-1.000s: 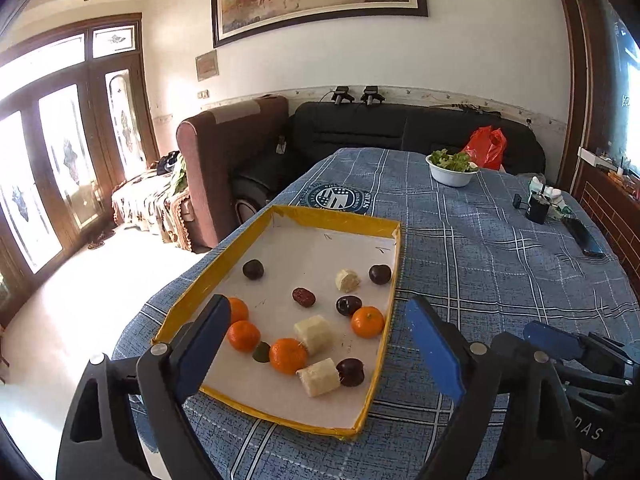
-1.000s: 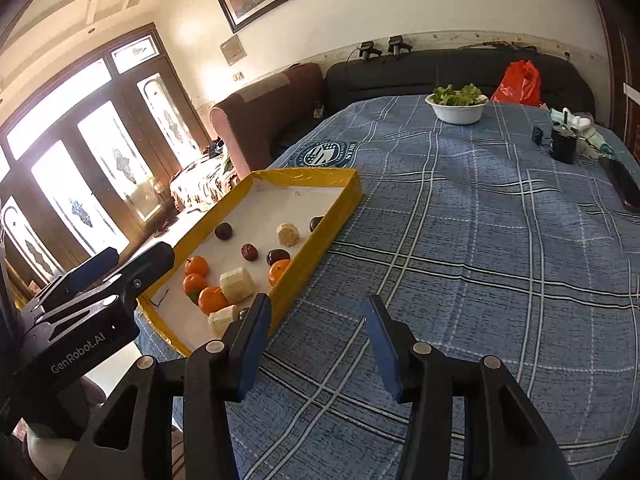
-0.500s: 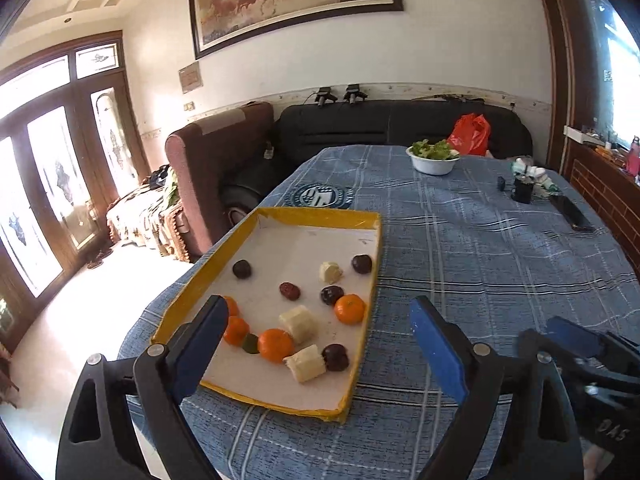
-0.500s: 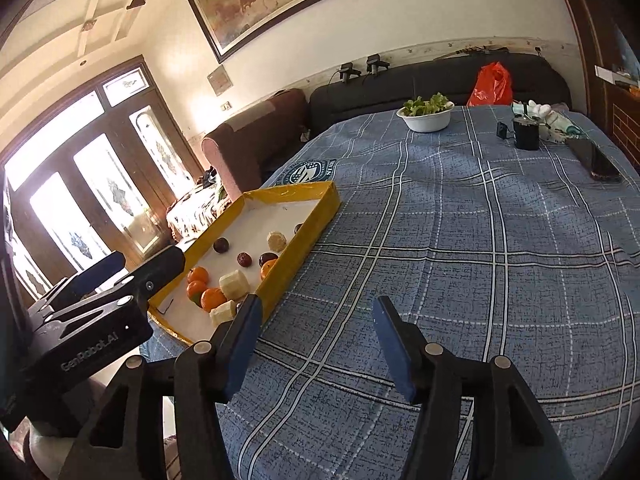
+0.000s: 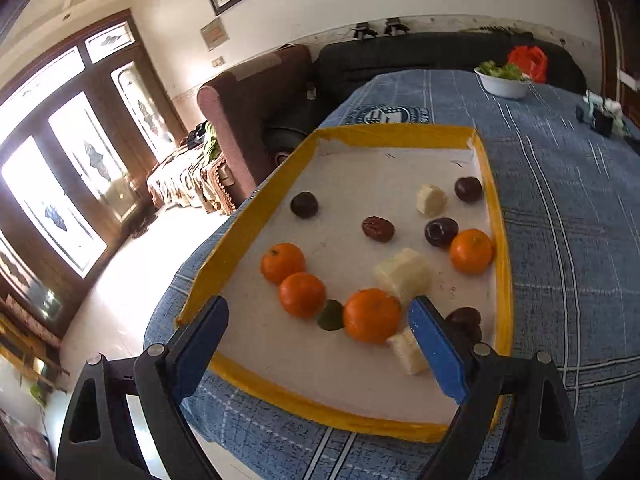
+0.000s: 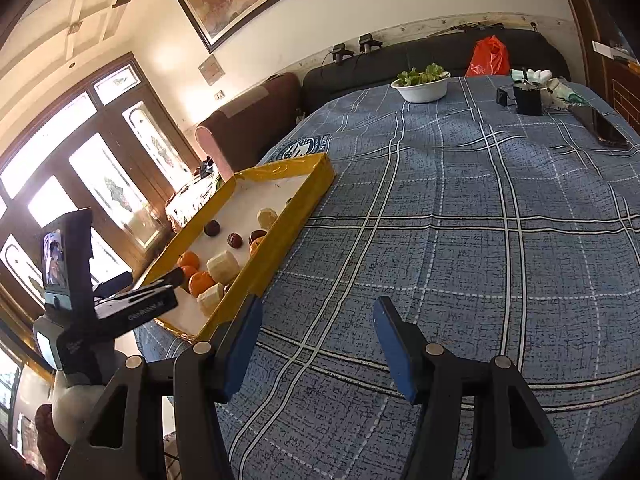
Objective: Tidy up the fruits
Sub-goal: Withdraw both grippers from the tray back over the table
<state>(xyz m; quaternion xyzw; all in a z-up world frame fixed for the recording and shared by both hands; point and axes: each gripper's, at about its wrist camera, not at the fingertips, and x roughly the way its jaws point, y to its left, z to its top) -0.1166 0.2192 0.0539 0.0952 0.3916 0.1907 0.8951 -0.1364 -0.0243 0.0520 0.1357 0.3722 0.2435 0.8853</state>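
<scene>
A yellow-rimmed tray [image 5: 396,131] with a white floor lies on the blue checked tablecloth. It holds several oranges [image 5: 372,315], several dark plums [image 5: 304,204], a brown date [image 5: 378,229], pale banana chunks [image 5: 404,274] and a small green fruit [image 5: 331,315]. My left gripper [image 5: 318,340] is open over the tray's near end, empty, its right finger beside a banana chunk [image 5: 406,354]. My right gripper [image 6: 316,340] is open and empty over bare cloth to the right of the tray [image 6: 298,196]. The left gripper [image 6: 132,300] also shows in the right wrist view.
A white bowl of greens [image 6: 422,86] stands at the table's far end, with a black cup [image 6: 528,100], a phone [image 6: 600,124] and small items at far right. A sofa, an armchair [image 5: 256,112] and a red bag [image 6: 486,56] lie beyond. The table edge drops off left of the tray.
My left gripper has moved forward and down over the tray's near end, so the fruits look much larger. My right gripper has shifted slightly. Both stay open.
</scene>
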